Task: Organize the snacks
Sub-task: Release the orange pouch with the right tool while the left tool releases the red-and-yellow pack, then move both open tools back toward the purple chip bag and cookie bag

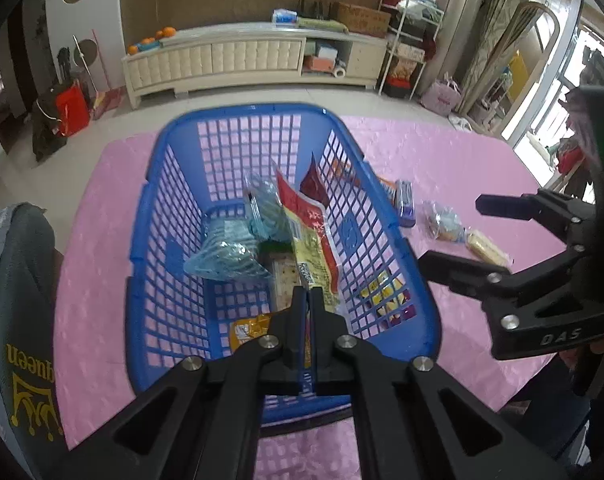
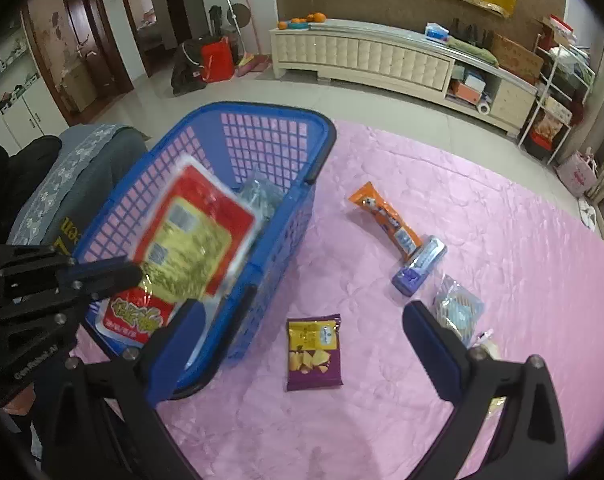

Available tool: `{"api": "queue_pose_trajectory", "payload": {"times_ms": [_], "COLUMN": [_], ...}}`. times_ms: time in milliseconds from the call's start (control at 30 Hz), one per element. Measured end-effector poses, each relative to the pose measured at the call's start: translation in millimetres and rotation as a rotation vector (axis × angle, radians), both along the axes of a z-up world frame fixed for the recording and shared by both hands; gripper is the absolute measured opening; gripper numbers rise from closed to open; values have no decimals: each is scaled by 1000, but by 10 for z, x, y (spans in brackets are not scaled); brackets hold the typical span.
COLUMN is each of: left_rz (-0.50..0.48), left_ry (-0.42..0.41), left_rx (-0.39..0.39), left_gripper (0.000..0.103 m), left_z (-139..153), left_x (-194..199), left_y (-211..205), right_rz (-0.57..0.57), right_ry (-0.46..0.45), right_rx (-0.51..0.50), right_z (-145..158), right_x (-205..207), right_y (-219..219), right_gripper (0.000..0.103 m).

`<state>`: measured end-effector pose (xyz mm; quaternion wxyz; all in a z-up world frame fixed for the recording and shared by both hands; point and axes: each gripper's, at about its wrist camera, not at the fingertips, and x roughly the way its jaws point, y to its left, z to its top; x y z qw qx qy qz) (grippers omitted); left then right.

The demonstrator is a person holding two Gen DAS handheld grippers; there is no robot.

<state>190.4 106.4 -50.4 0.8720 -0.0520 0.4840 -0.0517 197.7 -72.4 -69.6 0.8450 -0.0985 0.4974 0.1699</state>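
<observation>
A blue plastic basket (image 1: pixel 238 114) (image 2: pixel 270 110) stands on the pink cloth. My left gripper (image 1: pixel 308 300) (image 2: pixel 132 274) is shut on a red and yellow snack packet (image 1: pixel 306 236) (image 2: pixel 190 240), which hangs over the basket's inside. Teal bags (image 1: pixel 226 256), a dark red packet (image 1: pixel 314 184) and an orange packet (image 1: pixel 248 330) lie in the basket. My right gripper (image 2: pixel 302 340) (image 1: pixel 462 236) is open wide, right of the basket, above a purple and yellow snack packet (image 2: pixel 314 354) with nothing between its fingers.
On the cloth right of the basket lie an orange packet (image 2: pixel 386 216), a blue-purple packet (image 2: pixel 420 266), a clear blue-printed bag (image 2: pixel 458 308) and a pale bar (image 1: pixel 488 248). A grey cushioned seat (image 1: pixel 18 320) stands at the table's left edge.
</observation>
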Motion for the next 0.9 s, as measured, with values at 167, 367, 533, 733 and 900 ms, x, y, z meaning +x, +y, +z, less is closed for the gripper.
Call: {"api": "queue_pose_trajectory", "payload": {"times_ms": [167, 367, 533, 733, 900], "left_rz": [-9, -30, -12, 0, -24], "left_ry": [46, 77, 83, -23, -75], "left_rx": [0, 30, 41, 71, 98], "left_gripper": [1, 1, 25, 50, 62], "left_z": [-163, -310, -306, 15, 262], "left_x": [80, 144, 140, 37, -52], "left_y": [18, -8, 14, -13, -148], "right_rz": [-21, -24, -19, -28, -39], "right_ry": [14, 26, 20, 5, -27], "right_rx": [6, 17, 18, 45, 43], "right_z": [-52, -85, -52, 49, 179], "right_x": [51, 80, 59, 1, -89], "right_y": [-67, -105, -133, -227, -320], "right_gripper": [100, 100, 100, 100, 100]}}
